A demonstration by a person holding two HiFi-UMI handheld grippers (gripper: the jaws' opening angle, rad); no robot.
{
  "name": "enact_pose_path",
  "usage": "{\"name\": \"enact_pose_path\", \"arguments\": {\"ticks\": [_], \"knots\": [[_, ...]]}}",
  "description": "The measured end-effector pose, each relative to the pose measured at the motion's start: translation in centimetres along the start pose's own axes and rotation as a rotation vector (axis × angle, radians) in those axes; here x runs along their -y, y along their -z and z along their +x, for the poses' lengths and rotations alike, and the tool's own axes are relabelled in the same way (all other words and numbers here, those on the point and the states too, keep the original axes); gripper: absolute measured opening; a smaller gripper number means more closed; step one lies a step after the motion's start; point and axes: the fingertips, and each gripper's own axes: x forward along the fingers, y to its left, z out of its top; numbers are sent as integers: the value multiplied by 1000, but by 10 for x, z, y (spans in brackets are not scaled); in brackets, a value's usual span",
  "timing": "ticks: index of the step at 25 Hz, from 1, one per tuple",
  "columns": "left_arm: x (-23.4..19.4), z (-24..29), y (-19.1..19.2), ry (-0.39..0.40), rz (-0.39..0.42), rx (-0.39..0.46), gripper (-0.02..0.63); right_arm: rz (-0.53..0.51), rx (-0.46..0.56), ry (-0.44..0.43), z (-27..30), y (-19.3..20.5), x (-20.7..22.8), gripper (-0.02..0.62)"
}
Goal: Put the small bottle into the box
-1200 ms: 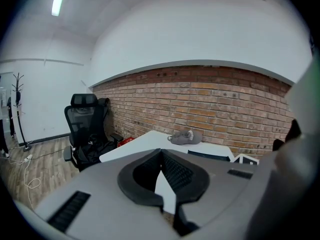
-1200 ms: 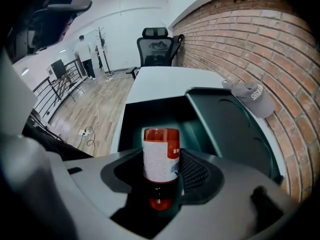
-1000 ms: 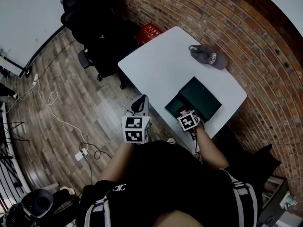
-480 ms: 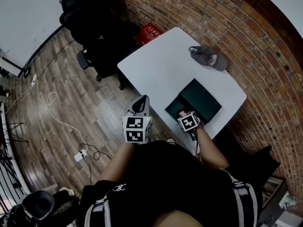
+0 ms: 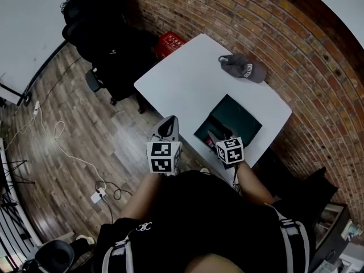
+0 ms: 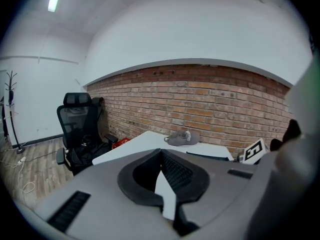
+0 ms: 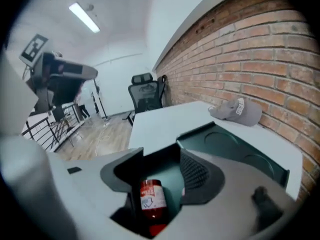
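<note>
The small bottle (image 7: 151, 199), red with a white label, lies between the jaws of my right gripper (image 7: 160, 159), over the dark green floor of the open box (image 7: 235, 149). It rests against the left jaw, with a gap on the other side. These jaws are opening and the pads do not press it. In the head view the right gripper (image 5: 215, 137) hovers at the near edge of the box (image 5: 236, 118). My left gripper (image 5: 166, 131) stays off the table's near-left side, its tips (image 6: 161, 151) together on nothing.
The white table (image 5: 187, 78) carries a grey cap (image 5: 242, 68) near the brick wall. Black office chairs (image 5: 108, 44) and a red crate (image 5: 169, 40) stand past the far-left corner. Cables lie on the wooden floor (image 5: 62, 135).
The right gripper has drawn back slightly toward me from the box edge. The bottle's red top no longer shows beside its marker cube. The left gripper has stayed put.
</note>
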Motion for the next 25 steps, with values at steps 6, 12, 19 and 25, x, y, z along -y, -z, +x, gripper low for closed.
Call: {"name": "enact_pose_path", "arguments": {"ticks": [6,12,19,25], "knots": [[15,11,-7,51,22,5,12,63,258,119,-50,-56,9,46],[30,22,-11,98,43,10,12,94,469,176,-112,-121,19,30],[49,31,-23,146,68,36,12,87,665,279,-180,-162,31,29],[59,33,-30,174,75,52,12,60,704,389,-202,-159,42,29]]}}
